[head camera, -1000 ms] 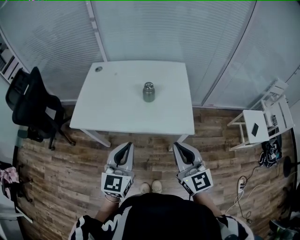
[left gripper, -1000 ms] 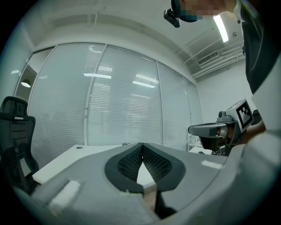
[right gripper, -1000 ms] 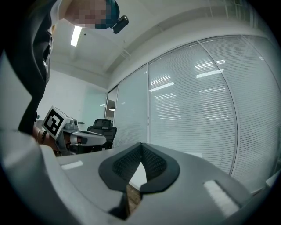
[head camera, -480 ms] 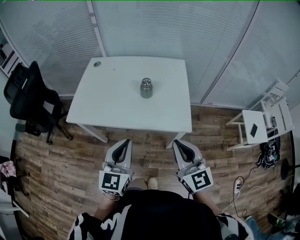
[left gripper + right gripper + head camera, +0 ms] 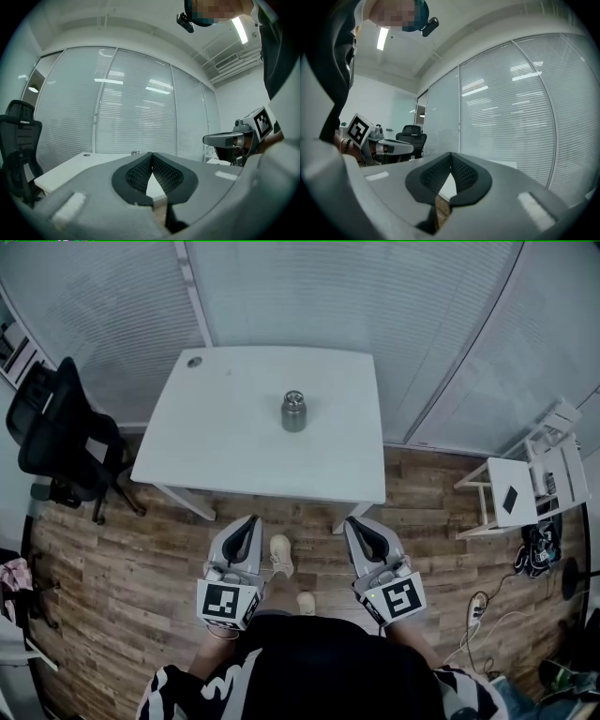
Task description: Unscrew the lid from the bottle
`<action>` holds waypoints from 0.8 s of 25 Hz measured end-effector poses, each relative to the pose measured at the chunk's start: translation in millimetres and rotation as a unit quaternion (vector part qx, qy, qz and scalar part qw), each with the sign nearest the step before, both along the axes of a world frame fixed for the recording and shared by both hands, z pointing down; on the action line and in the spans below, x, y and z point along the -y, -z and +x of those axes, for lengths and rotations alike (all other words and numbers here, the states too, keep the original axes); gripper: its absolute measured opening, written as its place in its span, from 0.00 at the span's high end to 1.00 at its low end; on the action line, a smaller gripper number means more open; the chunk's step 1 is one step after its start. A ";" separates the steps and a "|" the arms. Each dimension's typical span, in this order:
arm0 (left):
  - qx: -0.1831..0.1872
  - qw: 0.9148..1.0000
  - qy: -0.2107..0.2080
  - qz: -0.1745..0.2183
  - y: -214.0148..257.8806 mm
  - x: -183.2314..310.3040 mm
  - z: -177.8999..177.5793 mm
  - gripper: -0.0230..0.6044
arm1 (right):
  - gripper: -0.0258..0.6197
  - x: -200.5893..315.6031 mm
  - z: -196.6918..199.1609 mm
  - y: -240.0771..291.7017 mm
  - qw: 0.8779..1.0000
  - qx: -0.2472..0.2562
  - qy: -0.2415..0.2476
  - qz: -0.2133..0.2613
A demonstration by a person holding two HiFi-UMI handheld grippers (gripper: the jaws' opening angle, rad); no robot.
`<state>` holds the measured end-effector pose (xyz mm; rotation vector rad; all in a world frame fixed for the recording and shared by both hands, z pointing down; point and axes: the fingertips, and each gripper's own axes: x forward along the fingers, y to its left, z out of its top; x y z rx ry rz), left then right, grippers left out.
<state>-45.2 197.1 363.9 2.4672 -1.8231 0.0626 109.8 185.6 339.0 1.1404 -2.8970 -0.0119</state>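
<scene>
A small steel bottle [image 5: 294, 412] with its lid on stands upright near the middle of the white table [image 5: 216, 460] in the head view. Its top [image 5: 135, 152] just peeks over the jaws in the left gripper view. My left gripper [image 5: 253, 521] and right gripper [image 5: 351, 524] hang over the wooden floor in front of the table, well short of the bottle. Both are shut with nothing between their jaws. In the left gripper view the left gripper [image 5: 151, 153] points at the table; the right gripper [image 5: 450, 153] points along the table's right side.
A black office chair [image 5: 58, 442] stands left of the table. A small white side table [image 5: 521, 489] with a dark object sits at the right, cables and a bag beside it. Blinds on glass walls lie behind the table. A foot [image 5: 279, 554] is stepping forward between the grippers.
The person has stepped toward the table: one foot has moved forward and the table sits slightly nearer the grippers. Both grippers stay shut and empty.
</scene>
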 end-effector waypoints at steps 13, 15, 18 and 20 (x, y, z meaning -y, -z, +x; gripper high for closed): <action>0.011 1.000 -0.020 0.010 5.2 79.0 -17.2 0.97 | 0.96 72.2 -21.2 10.2 1.000 0.007 -0.017 0.015; 0.011 1.000 -0.022 0.006 3.2 92.4 -21.4 0.97 | 0.96 85.3 -25.9 10.0 1.000 0.007 -0.017 0.014; 0.008 1.000 -0.024 0.006 3.5 112.8 -24.0 0.97 | 0.96 104.6 -31.3 10.9 1.000 0.006 -0.018 0.016; 0.007 1.000 -0.028 0.004 0.0 125.3 -24.6 0.97 | 0.96 117.0 -33.4 10.7 1.000 0.006 -0.019 0.017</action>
